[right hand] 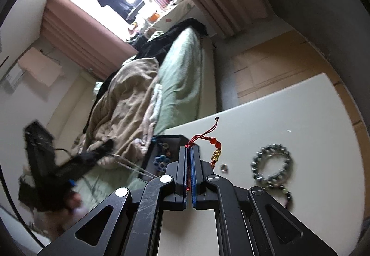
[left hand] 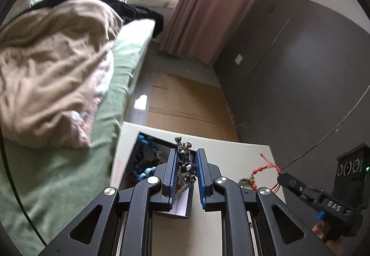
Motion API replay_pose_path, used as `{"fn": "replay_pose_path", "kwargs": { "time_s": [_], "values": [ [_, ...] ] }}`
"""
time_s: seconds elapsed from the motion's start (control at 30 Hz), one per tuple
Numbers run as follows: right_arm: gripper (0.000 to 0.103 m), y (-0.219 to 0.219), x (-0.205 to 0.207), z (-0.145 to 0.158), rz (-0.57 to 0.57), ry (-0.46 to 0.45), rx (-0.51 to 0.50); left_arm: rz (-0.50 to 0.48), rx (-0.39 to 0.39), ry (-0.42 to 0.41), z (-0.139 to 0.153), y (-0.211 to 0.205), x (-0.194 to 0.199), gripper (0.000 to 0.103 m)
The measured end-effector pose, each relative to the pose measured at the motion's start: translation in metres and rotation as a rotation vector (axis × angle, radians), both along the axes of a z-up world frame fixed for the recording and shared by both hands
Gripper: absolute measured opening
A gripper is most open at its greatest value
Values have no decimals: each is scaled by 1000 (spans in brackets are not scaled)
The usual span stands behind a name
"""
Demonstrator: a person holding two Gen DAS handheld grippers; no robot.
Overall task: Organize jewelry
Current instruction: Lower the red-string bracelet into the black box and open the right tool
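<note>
The left gripper point(left hand: 187, 169), clamped on a silver bead chain point(left hand: 185, 163), hangs above the black jewelry box point(left hand: 148, 158); its dangling tail could snag the rim. At three o'clock, the right gripper point(right hand: 190, 163) pinches a red cord bracelet point(right hand: 214, 147) that may slip.

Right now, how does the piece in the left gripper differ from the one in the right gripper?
The left gripper pinches a shiny silver metal chain with chunky links, while the right gripper clamps a thin red cord bracelet with red and gold beads. The chain hangs over the dark jewelry box; the bracelet trails onto the white table beside the box. The chain keeps the left jaws slightly apart; the right jaws are nearly together. Both are held jewelry.
</note>
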State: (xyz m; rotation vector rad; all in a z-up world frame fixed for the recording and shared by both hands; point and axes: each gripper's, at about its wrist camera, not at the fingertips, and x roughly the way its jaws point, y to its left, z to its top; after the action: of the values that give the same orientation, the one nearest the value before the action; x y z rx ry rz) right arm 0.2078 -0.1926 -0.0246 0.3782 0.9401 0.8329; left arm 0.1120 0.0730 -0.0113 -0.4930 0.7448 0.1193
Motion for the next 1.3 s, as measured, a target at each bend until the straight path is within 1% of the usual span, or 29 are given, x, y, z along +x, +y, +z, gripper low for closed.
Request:
{"fn": "replay_pose_path", "kwargs": {
  "time_s": [0.07,0.17,0.27,0.37,0.4,0.43,0.47,0.5,0.53,0.67,0.77,0.83,0.87,0.93,0.97,1.0,1.03,1.07,1.23,1.3],
  "values": [
    [4,10,-3,-1,25,-7,9,2,-27,-2,-17,3,1,16],
    [4,28,-9,-3,59,-24,5,12,-117,68,-41,10,11,16],
    [4,44,-13,-7,86,-35,-5,3,-122,97,-46,13,18,17],
    [4,59,-13,-11,106,-29,-2,-15,-142,101,-44,17,19,18],
    [4,63,-13,-13,108,-24,-1,-7,-144,100,-43,21,17,25],
    [4,66,-14,-15,113,-16,3,1,-155,93,-41,26,14,44],
    [4,70,-14,-17,120,-5,14,9,-173,79,-40,31,11,55],
    [4,73,-14,-19,122,0,18,20,-186,64,-38,35,6,71],
    [4,78,-16,-20,128,4,19,37,-192,45,-35,40,1,74],
    [4,92,-21,-23,139,11,25,82,-184,5,-22,57,-14,74],
    [4,106,-22,-29,146,22,10,111,-181,0,-20,67,-22,73],
    [5,117,-23,-35,168,43,-22,116,-170,0,-18,69,-25,73],
    [9,123,-22,-41,183,66,-41,115,-161,-2,-17,70,-26,73],
    [26,124,-22,-47,178,98,-68,114,-149,2,-15,70,-29,73],
    [48,121,-22,-48,164,100,-70,112,-147,7,-15,70,-30,73],
    [63,116,-22,-46,141,93,-70,109,-147,13,-16,69,-30,73],
    [66,109,-22,-43,116,82,-64,108,-148,17,-18,69,-29,73],
    [66,102,-21,-40,105,79,-55,105,-148,21,-19,67,-29,73],
    [67,72,-20,-27,31,46,-51,73,-126,24,-19,52,-31,73],
    [67,58,-20,-24,4,47,-48,56,-113,17,-18,45,-32,73]
  ]
}}
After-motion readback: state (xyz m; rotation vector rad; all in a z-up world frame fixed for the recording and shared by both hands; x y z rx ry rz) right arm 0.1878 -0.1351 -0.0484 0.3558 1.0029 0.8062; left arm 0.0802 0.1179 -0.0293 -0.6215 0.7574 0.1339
